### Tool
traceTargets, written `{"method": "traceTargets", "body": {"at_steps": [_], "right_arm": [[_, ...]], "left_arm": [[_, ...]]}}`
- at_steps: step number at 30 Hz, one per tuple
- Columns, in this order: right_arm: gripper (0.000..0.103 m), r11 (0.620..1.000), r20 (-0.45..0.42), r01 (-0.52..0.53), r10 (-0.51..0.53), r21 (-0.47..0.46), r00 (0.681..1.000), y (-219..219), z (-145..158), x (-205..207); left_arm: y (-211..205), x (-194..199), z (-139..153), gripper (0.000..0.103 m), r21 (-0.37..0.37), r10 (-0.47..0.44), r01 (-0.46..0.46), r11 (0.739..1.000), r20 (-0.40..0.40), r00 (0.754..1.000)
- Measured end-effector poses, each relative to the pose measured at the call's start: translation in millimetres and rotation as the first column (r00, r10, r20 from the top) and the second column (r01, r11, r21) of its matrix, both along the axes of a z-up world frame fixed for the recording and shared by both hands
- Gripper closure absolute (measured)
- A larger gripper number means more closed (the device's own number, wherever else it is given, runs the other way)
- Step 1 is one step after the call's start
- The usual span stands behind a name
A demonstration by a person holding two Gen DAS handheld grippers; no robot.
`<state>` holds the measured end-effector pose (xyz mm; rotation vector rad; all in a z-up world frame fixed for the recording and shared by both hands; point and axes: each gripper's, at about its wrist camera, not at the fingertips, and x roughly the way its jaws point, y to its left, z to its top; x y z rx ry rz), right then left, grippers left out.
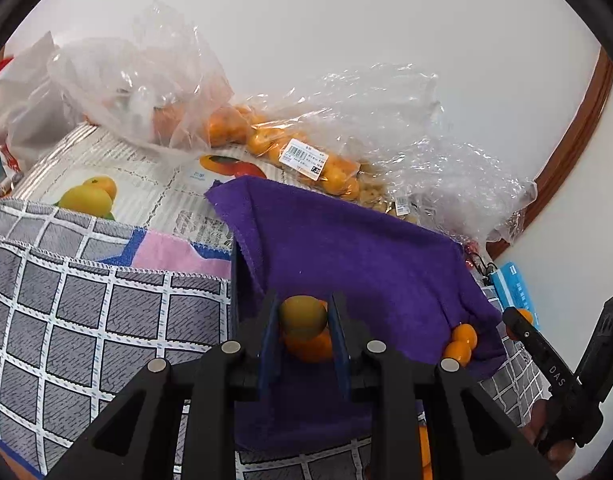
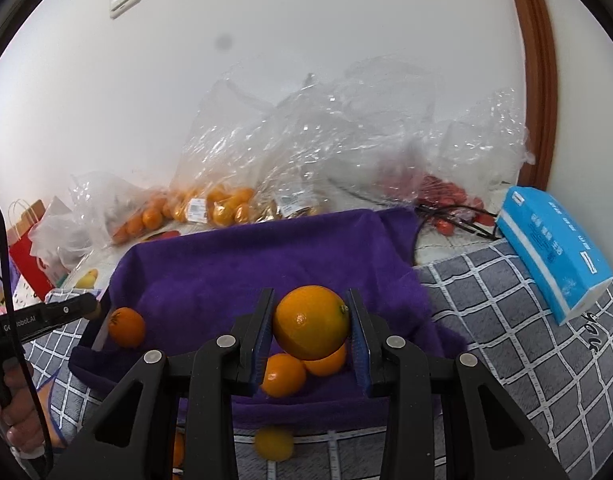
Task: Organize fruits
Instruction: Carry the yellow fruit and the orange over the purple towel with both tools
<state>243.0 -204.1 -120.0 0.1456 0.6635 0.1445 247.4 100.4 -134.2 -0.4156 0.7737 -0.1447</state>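
1. Left gripper [image 1: 304,322] clamped on a yellow-green fruit [image 1: 302,316], above the purple towel [image 1: 346,240]
2. Right gripper [image 2: 311,326] clamped on an orange [image 2: 310,322]; two oranges [image 2: 284,374] on the towel just below
3. Bagged fruit [image 2: 222,206] behind, by the wall

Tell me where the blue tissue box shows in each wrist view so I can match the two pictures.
Left wrist: the blue tissue box is only partly in view at the far right edge, just past the purple towel's right corner.
Right wrist: the blue tissue box is fully in view at the right, lying on the grey checked cloth.
Shared landmark: the purple towel, central in both views.
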Motion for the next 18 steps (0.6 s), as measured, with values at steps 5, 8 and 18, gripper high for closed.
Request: {"method": "traceTargets", "body": {"at_steps": [5, 8, 18], "right_arm": [[0.068, 0.999, -0.010, 0.024, -0.024, 0.023, 1.000, -10, -2, 3], [0.068, 0.999, -0.005, 0.033, -0.033, 0.023, 0.999, -14, -2, 3], [0.068, 1.000, -0.032, 0.027, -0.027, 0.009, 0.999, -15, -11, 6]], "left_arm": [[7, 1, -4, 0.079, -0.019, 0.025, -0.025, 0.999, -0.010, 1.000], [10, 2, -5, 0.079, -0.018, 0.038, -0.039, 0.999, -0.009, 0.999], [6, 4, -6, 0.079, -0.017, 0.025, -0.025, 1.000, -0.016, 1.000]]}}
